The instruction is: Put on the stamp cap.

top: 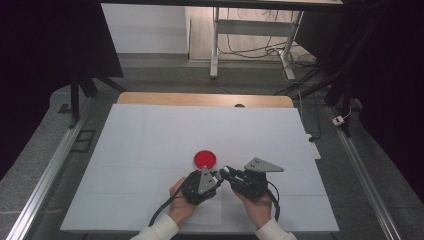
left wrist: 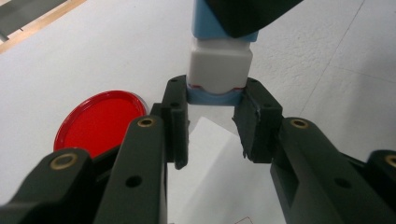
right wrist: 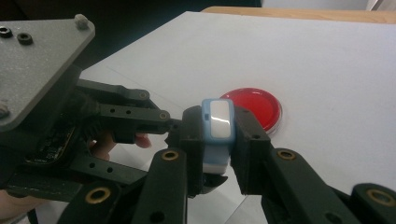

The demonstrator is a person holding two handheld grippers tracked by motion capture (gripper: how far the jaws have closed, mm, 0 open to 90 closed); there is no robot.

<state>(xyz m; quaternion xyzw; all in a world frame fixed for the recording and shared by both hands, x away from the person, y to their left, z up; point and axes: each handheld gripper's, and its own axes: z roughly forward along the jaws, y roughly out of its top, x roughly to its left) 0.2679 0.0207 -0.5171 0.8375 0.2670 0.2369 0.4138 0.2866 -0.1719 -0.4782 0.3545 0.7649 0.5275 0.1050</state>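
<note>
A small blue-and-white block [top: 225, 171] is held above the white table between both grippers, near the front edge. In the left gripper view, my left gripper [left wrist: 212, 100] is shut on the blue end of the block [left wrist: 219, 65]; a dark jaw of the other gripper covers its far end. In the right gripper view, my right gripper [right wrist: 218, 135] is shut on the block [right wrist: 220, 119], pads on its two sides. In the high view the left gripper [top: 219, 176] and right gripper [top: 230, 175] meet tip to tip. A round red dish [top: 205, 158] lies just beyond them.
The white table cover [top: 150, 130] spreads wide to the left, right and back. The red dish [left wrist: 100, 122] [right wrist: 254, 107] sits close to the jaws. A pale sheet corner [left wrist: 210, 158] lies on the table under the left jaws. Metal rails [top: 45, 175] run along both sides.
</note>
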